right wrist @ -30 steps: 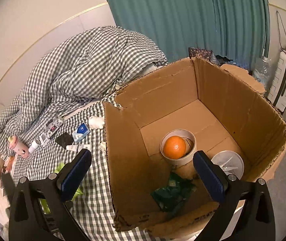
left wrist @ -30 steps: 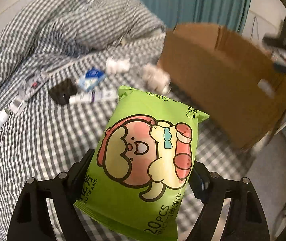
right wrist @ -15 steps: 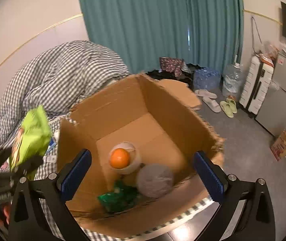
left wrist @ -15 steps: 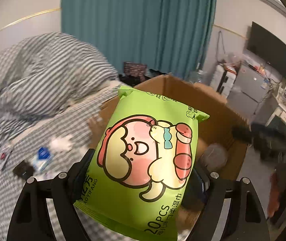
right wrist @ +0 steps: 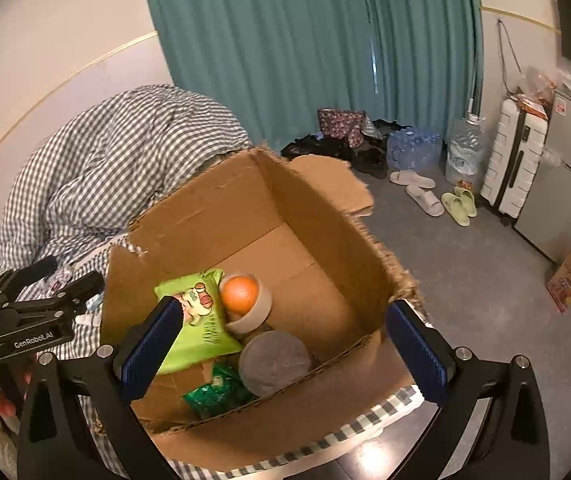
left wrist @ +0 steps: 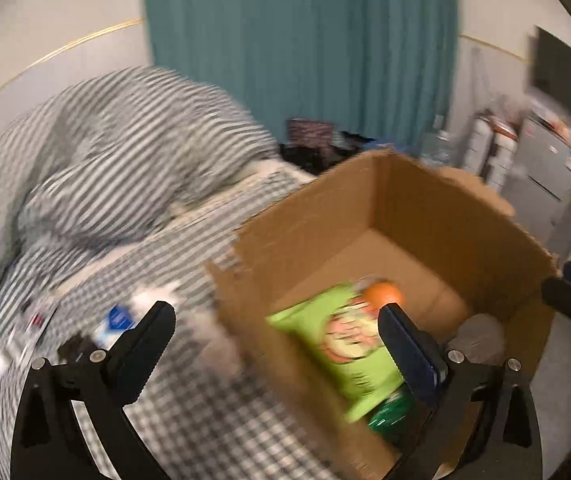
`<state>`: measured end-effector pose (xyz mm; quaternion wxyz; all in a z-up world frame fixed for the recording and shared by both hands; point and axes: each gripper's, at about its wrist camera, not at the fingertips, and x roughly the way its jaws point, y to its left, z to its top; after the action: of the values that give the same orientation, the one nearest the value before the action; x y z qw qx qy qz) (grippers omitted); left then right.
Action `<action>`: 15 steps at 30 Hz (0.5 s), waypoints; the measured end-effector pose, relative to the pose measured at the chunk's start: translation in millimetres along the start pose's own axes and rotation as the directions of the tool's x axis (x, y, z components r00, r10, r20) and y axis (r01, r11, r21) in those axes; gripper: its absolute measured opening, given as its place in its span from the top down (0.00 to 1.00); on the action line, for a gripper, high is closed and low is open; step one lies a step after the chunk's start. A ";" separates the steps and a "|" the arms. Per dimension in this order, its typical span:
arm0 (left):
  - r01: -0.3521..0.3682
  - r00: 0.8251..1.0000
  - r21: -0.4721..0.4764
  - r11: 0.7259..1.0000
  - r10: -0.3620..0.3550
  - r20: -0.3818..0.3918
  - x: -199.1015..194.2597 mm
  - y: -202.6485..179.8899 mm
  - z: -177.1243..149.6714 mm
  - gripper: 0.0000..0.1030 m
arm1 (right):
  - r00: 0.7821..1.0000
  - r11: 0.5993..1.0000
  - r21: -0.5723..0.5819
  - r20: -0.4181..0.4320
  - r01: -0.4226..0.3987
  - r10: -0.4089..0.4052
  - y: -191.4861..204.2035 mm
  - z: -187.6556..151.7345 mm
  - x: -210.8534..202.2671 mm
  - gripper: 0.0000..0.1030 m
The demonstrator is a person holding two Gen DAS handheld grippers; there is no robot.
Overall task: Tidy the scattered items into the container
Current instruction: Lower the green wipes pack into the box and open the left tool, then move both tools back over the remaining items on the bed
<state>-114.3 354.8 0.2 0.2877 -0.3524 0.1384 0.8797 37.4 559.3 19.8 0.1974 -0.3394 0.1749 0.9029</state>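
Note:
The green wet-wipes pack (left wrist: 341, 344) lies inside the cardboard box (left wrist: 305, 224), free of my fingers; it also shows in the right wrist view (right wrist: 201, 320). My left gripper (left wrist: 281, 344) is open and empty above the box's near left wall. It appears at the left of the right wrist view (right wrist: 67, 282). My right gripper (right wrist: 281, 344) is open and empty over the box (right wrist: 337, 236). In the box are an orange (right wrist: 239, 292) in a round cup, a grey disc (right wrist: 275, 360) and a dark green packet (right wrist: 217, 394).
Small items (left wrist: 117, 320) lie scattered on the checked bed cover (left wrist: 213, 412) left of the box, blurred. A rumpled checked duvet (right wrist: 125, 148) lies behind. The floor at the right holds slippers (right wrist: 429, 196), a water jug (right wrist: 465, 152) and a suitcase (right wrist: 515, 168).
My left gripper opened and let go of the green wipes pack, which dropped into the box. The left view is blurred with motion. The right gripper stayed open over the box.

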 end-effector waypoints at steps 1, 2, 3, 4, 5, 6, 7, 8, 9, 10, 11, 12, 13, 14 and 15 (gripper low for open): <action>-0.023 1.000 -0.038 0.999 0.023 -0.010 -4.1 13.9 -8.1 0.00 | 1.000 1.000 -0.007 -0.001 -0.009 0.009 4.5 -1.4 -0.8 0.01; -0.046 0.999 -0.069 0.997 0.045 -0.022 -7.9 26.6 -16.0 0.00 | 1.000 1.000 -0.017 -0.003 -0.018 0.018 10.0 -3.2 -1.7 0.01; -0.087 0.996 -0.107 0.990 0.083 -0.040 -13.1 43.4 -27.5 0.00 | 1.000 0.999 -0.027 -0.004 -0.027 0.027 16.3 -4.7 -2.8 0.01; -0.122 0.992 -0.131 0.984 0.115 -0.053 -17.0 55.7 -37.5 0.00 | 0.999 0.999 -0.038 -0.004 -0.036 0.036 22.6 -6.3 -3.9 0.01; -0.158 0.986 -0.154 0.975 0.149 -0.068 -21.8 69.8 -48.5 0.00 | 0.999 0.998 -0.050 -0.004 -0.045 0.045 30.6 -7.8 -5.7 0.01; -0.204 0.978 -0.181 0.962 0.190 -0.090 -27.5 88.1 -63.7 0.00 | 0.998 0.996 -0.064 -0.002 -0.058 0.058 40.9 -9.5 -8.2 0.01; -0.233 0.971 -0.195 0.953 0.216 -0.107 -31.5 101.0 -74.5 0.00 | 0.997 0.994 -0.078 0.000 -0.071 0.071 50.7 -11.0 -10.2 0.01; -0.257 0.964 -0.208 0.944 0.236 -0.121 -35.6 113.5 -84.6 0.00 | 0.996 0.992 -0.094 0.000 -0.083 0.084 61.5 -12.7 -11.9 0.01; -0.285 0.956 -0.225 0.932 0.259 -0.141 -40.0 131.2 -98.3 0.00 | 0.995 0.989 -0.113 0.000 -0.099 0.100 75.6 -15.3 -14.1 0.01; -0.304 0.949 -0.237 0.922 0.272 -0.159 -42.8 143.7 -106.8 0.00 | 0.993 0.985 -0.127 0.000 -0.113 0.114 86.9 -17.9 -15.7 0.01; -0.323 0.942 -0.253 0.912 0.285 -0.176 -46.6 156.1 -116.4 0.00 | 0.991 0.982 -0.141 0.000 -0.129 0.131 99.0 -20.6 -17.0 0.01; -0.343 0.935 -0.277 0.898 0.297 -0.196 -51.9 171.9 -128.8 0.00 | 0.989 0.977 -0.156 -0.001 -0.148 0.150 113.5 -23.9 -18.1 0.01; -0.354 0.930 -0.294 0.888 0.303 -0.207 -56.1 184.0 -136.8 0.00 | 0.986 0.971 -0.170 -0.002 -0.166 0.168 127.1 -27.7 -18.6 0.01; -0.361 0.928 -0.309 0.880 0.306 -0.213 -60.5 196.2 -144.0 0.00 | 0.982 0.965 -0.186 -0.006 -0.187 0.189 142.4 -32.8 -18.8 0.01; -0.370 0.925 -0.327 0.870 0.312 -0.217 -67.8 210.3 -154.8 0.00 | 0.978 0.957 -0.202 -0.012 -0.206 0.208 157.4 -37.9 -18.2 0.01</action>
<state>-117.8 90.6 -54.3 0.0459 -0.4372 0.0563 0.8964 -4.2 402.4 33.9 0.0671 -0.3332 0.1157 0.9333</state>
